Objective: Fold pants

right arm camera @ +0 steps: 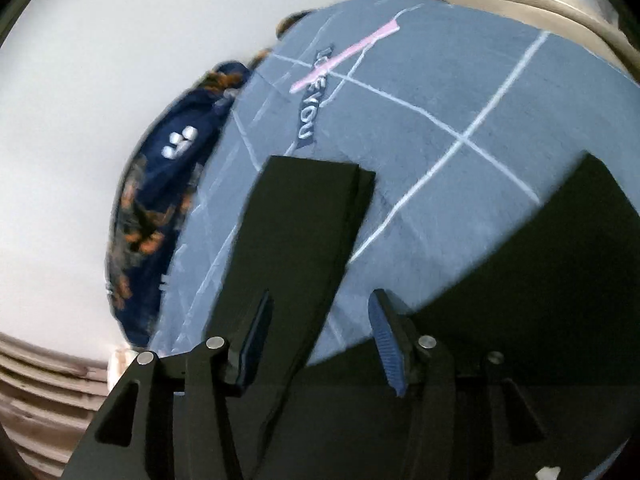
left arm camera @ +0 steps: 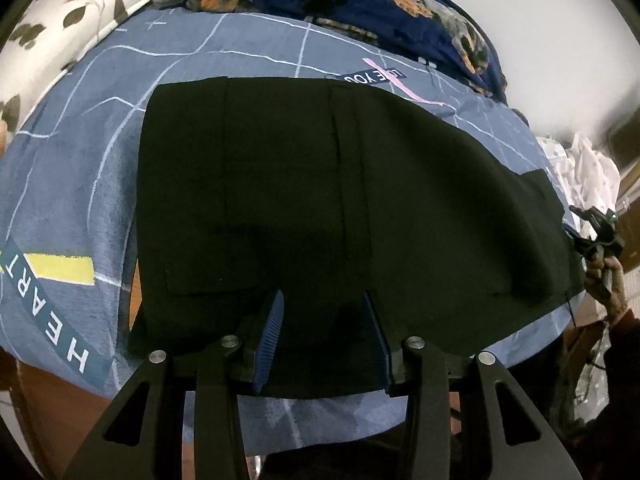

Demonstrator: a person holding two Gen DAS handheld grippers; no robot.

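Bedding all round: dog-print blanket (left arm camera: 360, 4) heaped behind, floral pillow (left arm camera: 72, 20) far left. Black pants (left arm camera: 320, 200) spread flat on blue grid bedspread (left arm camera: 72, 168), legs splayed apart in right view. Left gripper (left arm camera: 324, 340) agape over near hem, holding nothing. Right gripper (right arm camera: 320, 340) agape too, seemingly empty. Bare bedspread beyond.

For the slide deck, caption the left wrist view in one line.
Open left tool poised over the near edge of black pants spread flat on a blue grid-patterned bedspread.
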